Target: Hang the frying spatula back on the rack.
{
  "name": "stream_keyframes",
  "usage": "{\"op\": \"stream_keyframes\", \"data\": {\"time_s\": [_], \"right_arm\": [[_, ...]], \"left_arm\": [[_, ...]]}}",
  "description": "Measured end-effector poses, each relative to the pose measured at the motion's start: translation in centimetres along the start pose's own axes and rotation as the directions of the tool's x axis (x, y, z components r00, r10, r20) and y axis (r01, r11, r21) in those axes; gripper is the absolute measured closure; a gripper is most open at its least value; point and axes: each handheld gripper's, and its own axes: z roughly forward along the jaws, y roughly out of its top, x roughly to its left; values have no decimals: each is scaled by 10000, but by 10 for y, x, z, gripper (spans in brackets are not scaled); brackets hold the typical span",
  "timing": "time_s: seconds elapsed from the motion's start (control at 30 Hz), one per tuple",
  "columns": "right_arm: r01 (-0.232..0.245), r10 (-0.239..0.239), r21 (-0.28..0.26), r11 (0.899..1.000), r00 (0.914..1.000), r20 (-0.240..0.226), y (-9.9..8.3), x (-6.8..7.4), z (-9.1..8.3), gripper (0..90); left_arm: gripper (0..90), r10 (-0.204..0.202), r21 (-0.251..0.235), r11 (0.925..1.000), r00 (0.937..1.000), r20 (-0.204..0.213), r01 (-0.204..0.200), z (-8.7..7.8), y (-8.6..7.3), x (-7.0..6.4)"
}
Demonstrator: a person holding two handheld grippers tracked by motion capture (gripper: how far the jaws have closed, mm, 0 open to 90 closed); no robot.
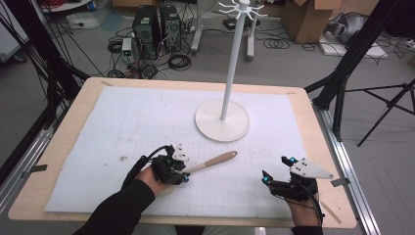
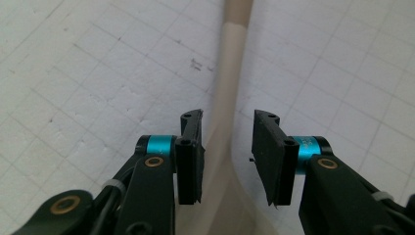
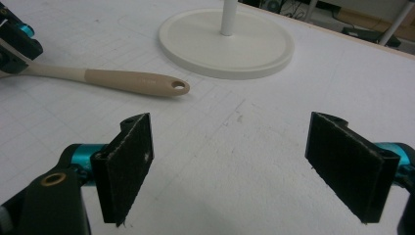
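High view, starting at the left: found the left tool (image 1: 182,171) set low over the pale neck of a kitchen utensil (image 1: 215,160) lying flat on the white mat of the surface (image 1: 73,127), handle pointing right. Left gripper view: caught the jaws standing apart, one on each side of the neck, a strip of mat visible on both sides, so nothing clamped yet. Could not make out the utensil's head, hidden under the tool. Judged the step in hand as the grasp itself: straddling done, closing not. Called next for a firm squeeze on the neck, then a level lift, minding the long handle's tendency to droop. Farther right, beyond the brown handle and its hanging hole, saw the round base of a white hook stand (image 1: 222,128), apart from the utensil. At the far right, found the right tool (image 1: 275,170) low by the surface's near edge, jaws spread wide, gripping nothing.
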Motion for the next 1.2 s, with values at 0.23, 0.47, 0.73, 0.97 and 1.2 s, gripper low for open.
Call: {"op": "stream_keyframes", "data": {"time_s": [0.23, 0.47, 0.73, 0.97, 1.2], "right_arm": [[-36, 36, 11, 10000, 10000, -1, 0, 0, 0, 169], [-26, 26, 44, 10000, 10000, -14, 0, 0, 1, 170], [-11, 11, 54, 10000, 10000, -36, 0, 0, 1, 171], [-9, 9, 53, 10000, 10000, -80, 1, 1, 1, 173], [0, 0, 61, 10000, 10000, -58, 0, -1, 1, 174]], "left_arm": [[651, 50, 526, 9986, 9997, -226, -38, 6, 2, 3], [664, 794, 930, 9928, 9963, -332, -761, 8, 10, -1], [671, 915, 1156, 9892, 9958, -39, -905, 13, 17, 1], [729, 1089, 1338, 9849, 9940, 129, -1097, 15, 23, 2], [687, 558, 1105, 9923, 9984, 81, -564, 11, 23, 10]]}}
